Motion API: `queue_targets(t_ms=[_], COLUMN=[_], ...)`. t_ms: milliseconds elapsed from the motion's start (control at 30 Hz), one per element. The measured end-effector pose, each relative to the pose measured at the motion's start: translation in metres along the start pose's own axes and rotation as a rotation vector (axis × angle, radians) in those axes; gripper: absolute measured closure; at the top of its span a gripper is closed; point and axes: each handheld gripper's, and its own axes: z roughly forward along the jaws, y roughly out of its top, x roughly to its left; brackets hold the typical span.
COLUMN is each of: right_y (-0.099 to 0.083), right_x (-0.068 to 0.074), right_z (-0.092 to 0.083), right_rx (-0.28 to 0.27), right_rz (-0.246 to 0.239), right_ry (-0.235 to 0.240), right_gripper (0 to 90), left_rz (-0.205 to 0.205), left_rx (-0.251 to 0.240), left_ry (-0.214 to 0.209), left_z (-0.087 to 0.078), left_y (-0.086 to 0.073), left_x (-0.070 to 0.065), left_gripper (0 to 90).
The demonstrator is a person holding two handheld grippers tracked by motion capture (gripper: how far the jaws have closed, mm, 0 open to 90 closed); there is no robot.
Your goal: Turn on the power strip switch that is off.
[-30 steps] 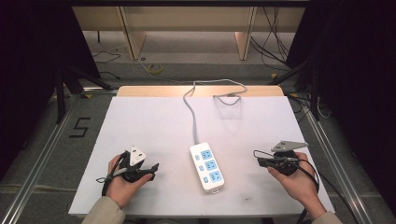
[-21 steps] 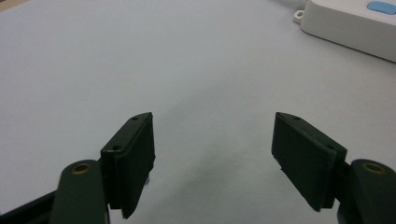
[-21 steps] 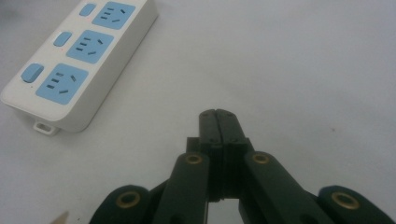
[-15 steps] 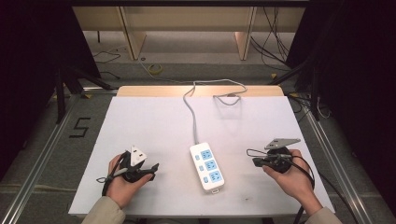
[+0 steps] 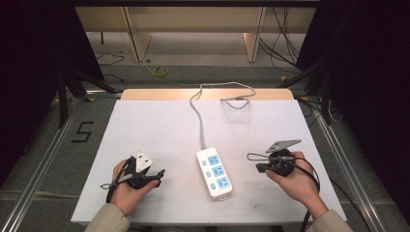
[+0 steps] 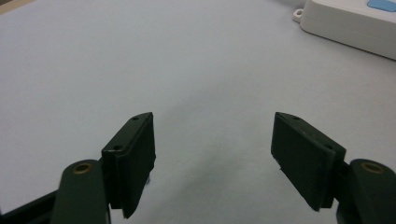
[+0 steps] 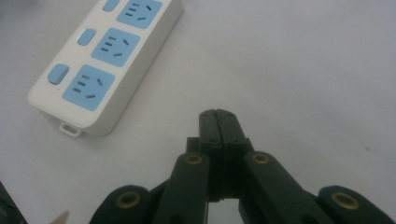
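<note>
Strip [image 5: 214,173] lies at lower centre of the high view between our grippers, left [image 5: 140,175] released, right [image 5: 263,167] clenched on nothing; we judge the approach beginning, so next the right must open.

One readable mark: a black "5" [image 5: 83,131] stood on the grey floor [image 5: 38,159], left of the desk [image 5: 159,121], about level with its middle. The power strip [image 5: 213,173] carried no legible brand or label; its blue sockets and buttons were unmarked. Nothing else could be read.
</note>
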Motion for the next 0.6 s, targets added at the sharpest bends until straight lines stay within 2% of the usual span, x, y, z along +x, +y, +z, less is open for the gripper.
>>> queue_targets(t_ms=[600], right_y=[0.02], right_x=[0.012], right_z=[0.006], right_rx=[0.059], right_rz=[-0.034], right_ry=[0.027], right_gripper=[90.0], left_rz=[0.01], left_rx=[0.0], left_ry=[0.002], left_z=[0.0], left_y=[0.001], left_x=[-0.001], left_gripper=[30.7])
